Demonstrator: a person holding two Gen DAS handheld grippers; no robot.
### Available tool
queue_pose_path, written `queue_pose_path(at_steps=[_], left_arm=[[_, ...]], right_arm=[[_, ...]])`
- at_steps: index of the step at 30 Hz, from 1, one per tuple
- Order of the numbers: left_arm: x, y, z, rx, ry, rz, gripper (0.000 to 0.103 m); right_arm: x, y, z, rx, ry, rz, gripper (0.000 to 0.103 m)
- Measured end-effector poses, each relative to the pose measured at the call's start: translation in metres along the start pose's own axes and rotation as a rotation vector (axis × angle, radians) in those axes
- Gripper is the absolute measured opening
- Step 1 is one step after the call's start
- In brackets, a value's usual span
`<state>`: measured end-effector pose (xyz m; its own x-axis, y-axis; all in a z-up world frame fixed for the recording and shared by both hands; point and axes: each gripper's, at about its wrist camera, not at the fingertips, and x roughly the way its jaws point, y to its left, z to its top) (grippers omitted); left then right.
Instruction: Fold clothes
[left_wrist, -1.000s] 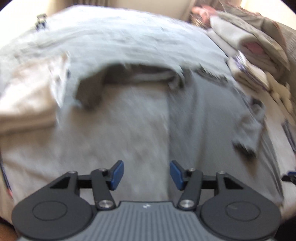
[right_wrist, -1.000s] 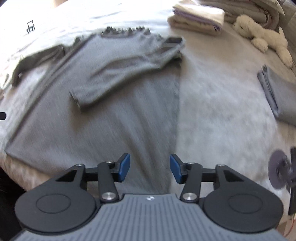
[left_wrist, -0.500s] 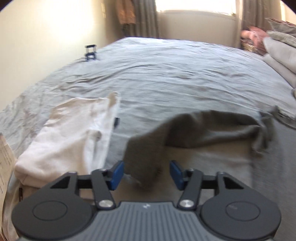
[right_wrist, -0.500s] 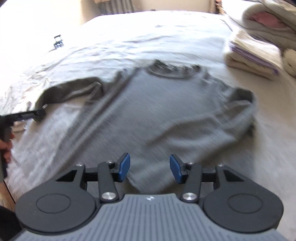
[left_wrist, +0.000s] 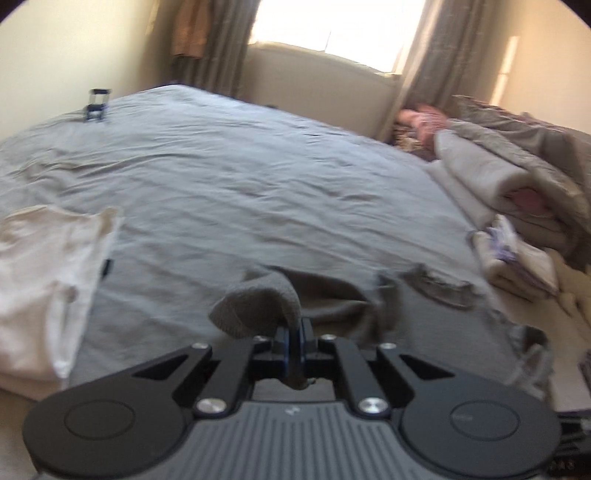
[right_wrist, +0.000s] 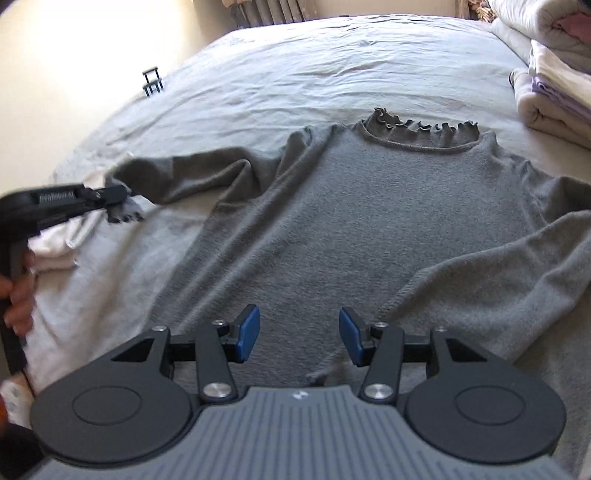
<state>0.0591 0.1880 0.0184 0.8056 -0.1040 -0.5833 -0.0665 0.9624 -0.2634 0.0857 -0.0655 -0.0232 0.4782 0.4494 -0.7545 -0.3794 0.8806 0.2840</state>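
A grey sweater (right_wrist: 351, 221) with a frilled collar lies flat, front up, on the bed (right_wrist: 332, 62). Its right sleeve (right_wrist: 498, 269) is folded across the body. My left gripper (left_wrist: 294, 341) has its jaws closing tight on the cuff of the left sleeve (left_wrist: 258, 302), which bunches over the fingertips. In the right wrist view the left gripper (right_wrist: 122, 199) holds that cuff at the sweater's far left, with the frayed edge hanging below. My right gripper (right_wrist: 299, 336) stands open just above the sweater's lower body, nothing between its blue pads (right_wrist: 247, 334).
A folded white garment (left_wrist: 44, 277) lies left of the sleeve. Stacked folded blankets and bedding (left_wrist: 517, 206) fill the bed's right side. A small black stand (left_wrist: 96, 105) sits at the far left edge. A person's hand (right_wrist: 18, 295) grips the left tool's handle.
My left gripper has gone from open around the sleeve end to shut on the cuff. My right gripper swung left over the sweater body and stayed open.
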Motion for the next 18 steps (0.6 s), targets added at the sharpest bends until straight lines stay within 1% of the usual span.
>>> queue_pose_path(at_steps=[2,4,6,7,9,11,12,15,18], left_arm=[[-0.005,-0.013,-0.006,0.028,0.011,-0.079,0.005],[-0.008,-0.024,-0.014,0.058,0.038,-0.150,0.005],[-0.007,-0.037,-0.024,0.095,0.082,-0.218,0.005],[-0.005,-0.043,-0.029,0.115,0.109,-0.259,0.005],[-0.001,-0.053,-0.037,0.136,0.164,-0.370,0.005],[0.004,-0.061,-0.043,0.134,0.206,-0.473,0.005],[0.005,-0.064,-0.045,0.140,0.222,-0.503,0.005],[0.009,-0.075,-0.050,0.177,0.267,-0.559,0.005],[0.011,-0.083,-0.056,0.252,0.310,-0.572,0.005]], right_arm=[[-0.005,0.000,-0.001,0.028,-0.012,0.022,0.052],[-0.010,0.001,0.000,0.033,-0.047,0.018,0.052],[-0.016,0.000,0.000,0.043,-0.084,0.013,0.052],[-0.019,-0.002,0.000,0.056,-0.103,0.030,0.052],[-0.025,-0.005,0.001,0.081,-0.142,0.062,0.052],[-0.030,-0.009,0.002,0.105,-0.179,0.095,0.052],[-0.029,-0.009,0.002,0.113,-0.176,0.123,0.051],[-0.024,-0.007,0.003,0.129,-0.153,0.188,0.049],[-0.015,-0.007,0.004,0.136,-0.122,0.198,0.049]])
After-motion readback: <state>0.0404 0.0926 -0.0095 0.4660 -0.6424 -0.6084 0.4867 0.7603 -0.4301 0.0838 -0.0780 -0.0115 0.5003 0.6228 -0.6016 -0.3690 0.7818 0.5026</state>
